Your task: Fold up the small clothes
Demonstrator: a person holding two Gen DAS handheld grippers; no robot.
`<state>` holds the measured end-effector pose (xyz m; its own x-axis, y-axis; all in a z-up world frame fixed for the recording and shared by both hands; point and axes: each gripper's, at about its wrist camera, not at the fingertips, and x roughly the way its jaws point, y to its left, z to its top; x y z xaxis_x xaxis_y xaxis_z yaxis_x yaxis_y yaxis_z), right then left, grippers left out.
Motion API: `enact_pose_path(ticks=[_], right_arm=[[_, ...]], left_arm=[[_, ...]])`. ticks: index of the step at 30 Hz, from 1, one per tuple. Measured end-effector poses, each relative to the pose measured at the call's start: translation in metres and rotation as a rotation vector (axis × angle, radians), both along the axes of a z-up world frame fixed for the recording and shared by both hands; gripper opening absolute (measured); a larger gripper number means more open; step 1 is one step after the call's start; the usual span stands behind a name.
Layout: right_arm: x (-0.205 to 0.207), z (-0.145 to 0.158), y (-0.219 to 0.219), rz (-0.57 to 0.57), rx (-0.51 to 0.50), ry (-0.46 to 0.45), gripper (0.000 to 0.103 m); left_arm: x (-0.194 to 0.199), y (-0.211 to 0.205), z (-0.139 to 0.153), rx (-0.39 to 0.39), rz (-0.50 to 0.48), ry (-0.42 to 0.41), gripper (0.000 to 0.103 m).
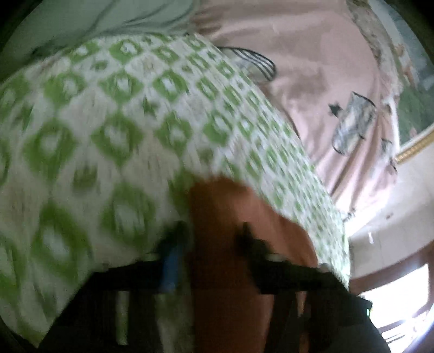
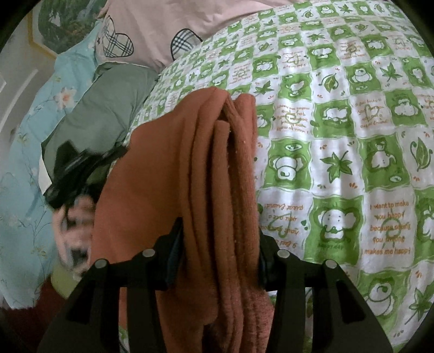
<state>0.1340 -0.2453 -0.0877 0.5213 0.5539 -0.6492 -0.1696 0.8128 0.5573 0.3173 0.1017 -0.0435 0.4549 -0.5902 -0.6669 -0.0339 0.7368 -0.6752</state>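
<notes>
A rust-orange knit garment (image 2: 206, 176) hangs in bunched folds above the green-and-white checked bed sheet (image 2: 339, 141). My right gripper (image 2: 219, 244) is shut on its gathered folds. In the left wrist view, which is blurred by motion, my left gripper (image 1: 214, 239) is shut on another part of the same orange garment (image 1: 233, 217), with the sheet (image 1: 114, 122) behind it. The left gripper also shows as a black blur in the right wrist view (image 2: 73, 171), at the garment's left edge.
A pink pillow with plaid hearts (image 2: 162, 30) lies at the head of the bed, with a grey-green cloth (image 2: 108, 103) and a light-blue floral quilt (image 2: 29, 141) to the left. A framed picture (image 2: 62, 24) hangs on the wall.
</notes>
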Motion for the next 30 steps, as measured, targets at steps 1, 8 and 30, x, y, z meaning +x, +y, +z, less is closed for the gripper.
enact_pose_path(ticks=[1, 8, 30], right_arm=[[-0.001, 0.000, 0.000, -0.001, 0.001, 0.000, 0.047], [-0.015, 0.018, -0.015, -0.055, 0.026, -0.025, 0.047], [-0.006, 0.064, 0.000, -0.019, -0.033, -0.118, 0.010]], left_arm=[[0.009, 0.000, -0.002, -0.006, 0.004, 0.002, 0.020], [0.027, -0.012, 0.026, 0.116, 0.008, -0.100, 0.002], [-0.171, -0.060, 0.069, 0.121, -0.379, -0.255, 0.008]])
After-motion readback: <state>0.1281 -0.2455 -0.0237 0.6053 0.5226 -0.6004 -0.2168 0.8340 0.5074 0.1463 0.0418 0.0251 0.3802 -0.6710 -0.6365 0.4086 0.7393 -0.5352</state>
